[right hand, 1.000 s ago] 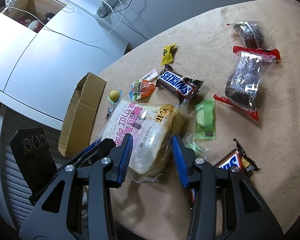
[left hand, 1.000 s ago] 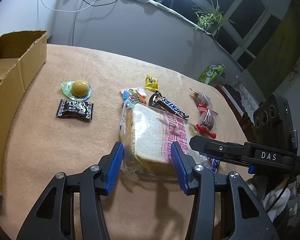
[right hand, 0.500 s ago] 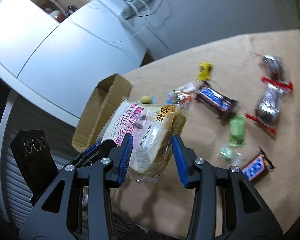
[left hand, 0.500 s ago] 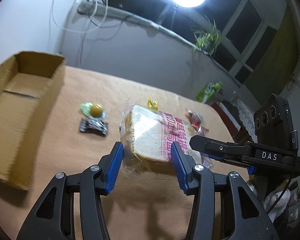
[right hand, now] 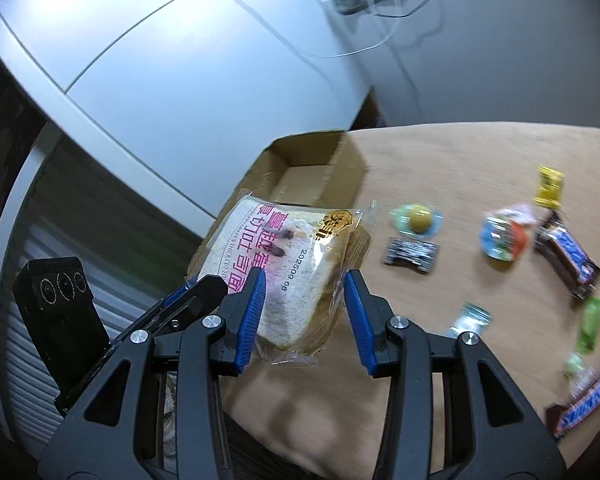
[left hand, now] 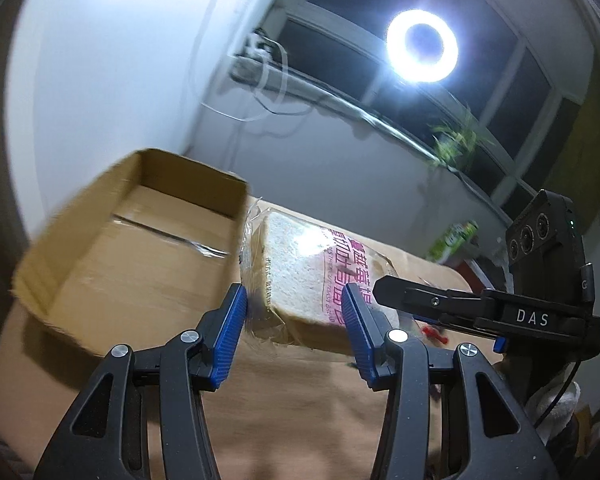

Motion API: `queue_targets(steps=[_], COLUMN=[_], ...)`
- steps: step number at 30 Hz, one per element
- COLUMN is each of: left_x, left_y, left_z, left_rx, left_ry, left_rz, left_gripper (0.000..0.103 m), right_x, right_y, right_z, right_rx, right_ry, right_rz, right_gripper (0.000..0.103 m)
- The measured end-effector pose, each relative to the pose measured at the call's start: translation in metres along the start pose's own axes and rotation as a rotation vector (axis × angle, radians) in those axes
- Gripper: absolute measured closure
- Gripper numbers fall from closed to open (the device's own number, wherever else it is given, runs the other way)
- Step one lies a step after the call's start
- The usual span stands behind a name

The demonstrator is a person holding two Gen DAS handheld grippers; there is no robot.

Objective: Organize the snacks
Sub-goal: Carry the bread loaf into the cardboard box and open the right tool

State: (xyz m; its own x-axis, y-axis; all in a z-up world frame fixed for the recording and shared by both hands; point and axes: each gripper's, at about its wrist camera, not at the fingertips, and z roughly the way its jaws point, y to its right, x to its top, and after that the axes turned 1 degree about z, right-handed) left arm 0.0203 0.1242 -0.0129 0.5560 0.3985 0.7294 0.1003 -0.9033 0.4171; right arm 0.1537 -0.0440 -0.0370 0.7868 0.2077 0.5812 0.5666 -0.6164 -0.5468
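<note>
Bread pack (left hand: 300,276) is hanging beside the cardboard box (left hand: 140,240), because we are pinching it from both ends, left gripper (left hand: 294,320) and right gripper (right hand: 304,304), jaws part-closed, above the worktop (right hand: 460,152).

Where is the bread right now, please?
The bread is held in the air between both tongs, left and right, beside the box.
</note>
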Motion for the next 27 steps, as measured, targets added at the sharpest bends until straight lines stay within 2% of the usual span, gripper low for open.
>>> queue_targets(steps=[8,14,19,27], left_x=[0.007,0.009,0.009,0.007], left_y=[-0.045,-0.079,-0.099,-0.111], left_z=[-0.018,-0.021,-0.016,-0.01], left_rx=[0.076,0.12,0.144,0.175], left_ry=[0.047,0.054,0.041,0.019], left_rz=[-0.061,-0.107,-0.138,-0.154], left_gripper=[0.056,0.056,0.056,0.056], right_x=[0.009,0.014,0.015,0.017], right_y=[-0.04,-0.06,-0.065,-0.066], right_z=[0.045,0.077,0.1,0.119], right_rx=[0.038,0.05,0.045,0.008], right_ry=[-0.051,-0.094,-0.131,-0.159], right_rz=[-0.077,-0.119,-0.138,-0.172], right_gripper=[0.06,0.06,0.06,0.06])
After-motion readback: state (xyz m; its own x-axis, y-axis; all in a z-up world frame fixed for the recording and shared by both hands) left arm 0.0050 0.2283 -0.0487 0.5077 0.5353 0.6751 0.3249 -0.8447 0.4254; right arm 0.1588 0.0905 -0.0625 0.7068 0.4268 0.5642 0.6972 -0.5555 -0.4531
